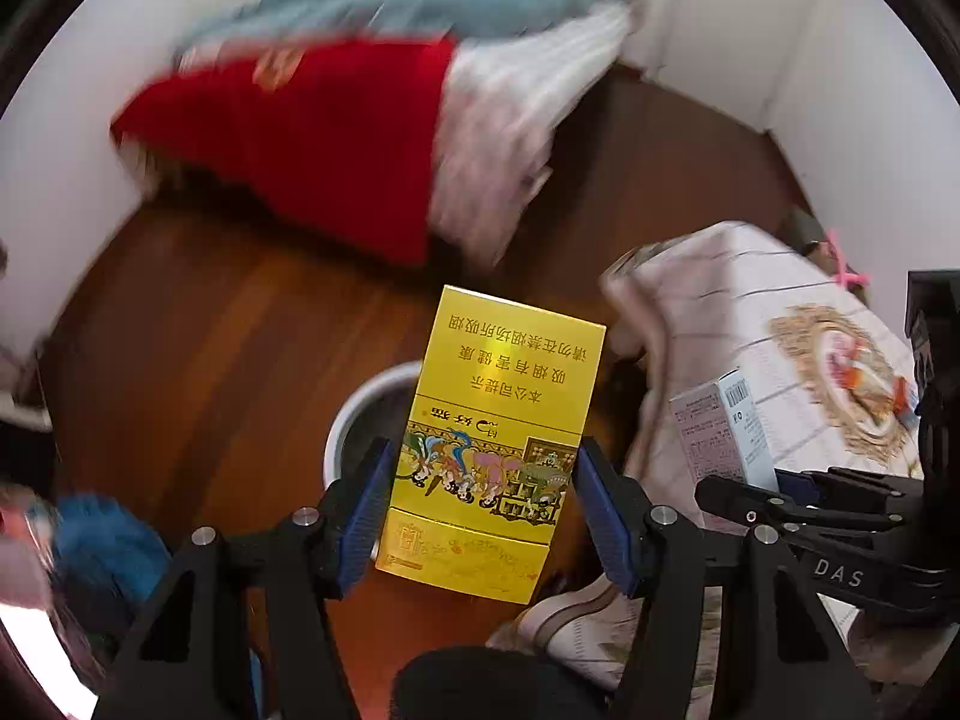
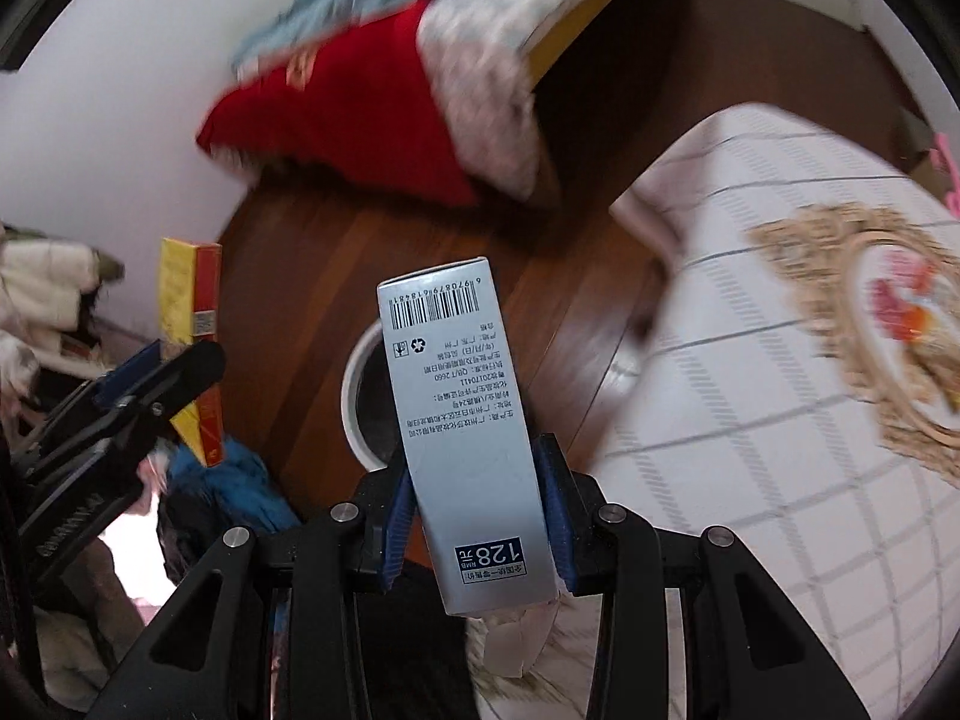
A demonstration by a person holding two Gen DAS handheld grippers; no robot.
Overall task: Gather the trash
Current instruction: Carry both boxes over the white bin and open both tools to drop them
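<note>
My left gripper (image 1: pixel 480 504) is shut on a yellow cigarette box (image 1: pixel 498 420) and holds it above a white round bin (image 1: pixel 360 408) on the wooden floor. My right gripper (image 2: pixel 480 516) is shut on a silver-grey carton (image 2: pixel 462 420) with a barcode, also held over the white bin (image 2: pixel 354 384). The carton and right gripper show at the right of the left wrist view (image 1: pixel 726 426). The yellow box and left gripper show at the left of the right wrist view (image 2: pixel 186 300).
A table with a white patterned cloth (image 2: pixel 780 360) stands on the right. A bed with red, blue and pale bedding (image 1: pixel 336 138) lies beyond. Clothes pile (image 2: pixel 228 492) lies at the lower left. White walls surround the wooden floor (image 1: pixel 210 324).
</note>
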